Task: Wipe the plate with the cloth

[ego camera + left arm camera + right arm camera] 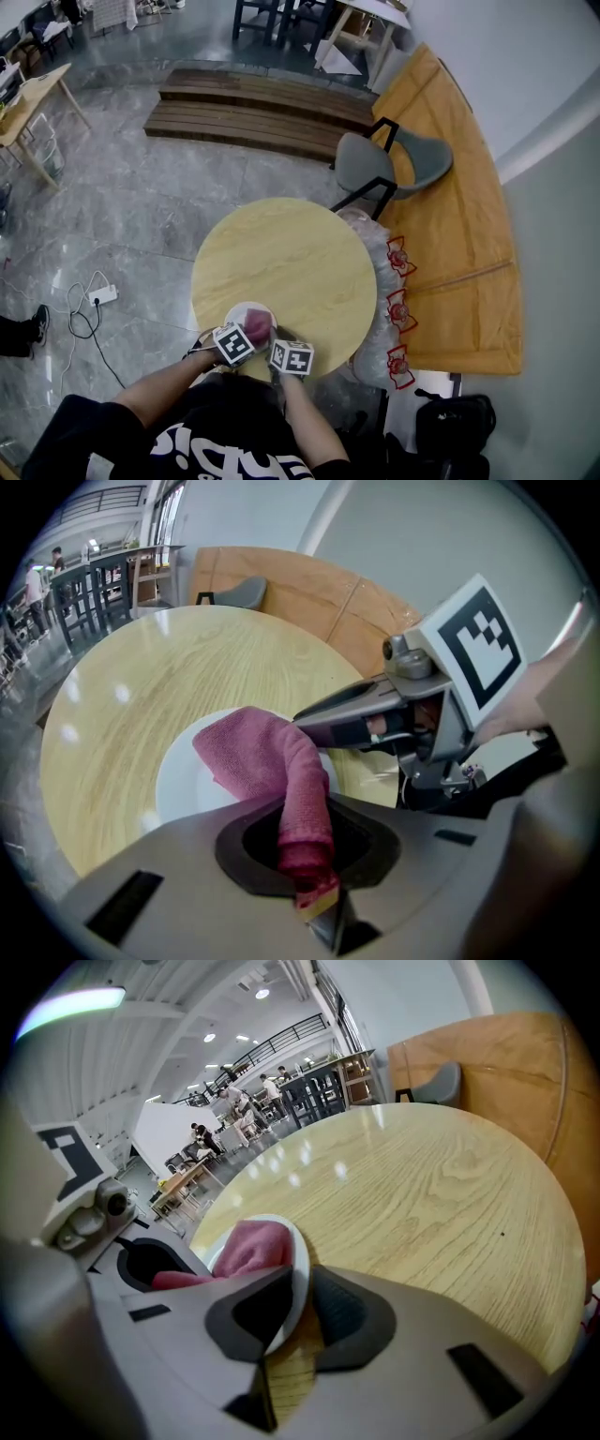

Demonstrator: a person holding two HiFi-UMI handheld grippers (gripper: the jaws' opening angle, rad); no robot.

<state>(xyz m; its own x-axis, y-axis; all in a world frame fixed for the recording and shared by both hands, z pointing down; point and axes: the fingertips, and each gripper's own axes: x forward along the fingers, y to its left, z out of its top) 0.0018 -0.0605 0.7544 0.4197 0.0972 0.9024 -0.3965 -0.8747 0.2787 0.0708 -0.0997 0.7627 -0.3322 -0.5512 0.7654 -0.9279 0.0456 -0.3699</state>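
A white plate (242, 315) sits at the near edge of the round wooden table (291, 253). A pink cloth (272, 761) lies bunched on the plate (183, 775), and my left gripper (309, 878) is shut on the cloth's near end. My right gripper (292, 1307) is shut on the plate's rim (298, 1269), with the cloth (248, 1246) just beyond it. In the head view both grippers (234, 343) (292, 356) meet over the plate, and the cloth (257, 325) shows between them.
A grey chair (389, 164) stands at the table's far right. A clear bag with red print (394, 300) hangs off the table's right side. Wooden boards (253, 108) lie on the floor beyond. A power strip with cable (98, 298) lies left.
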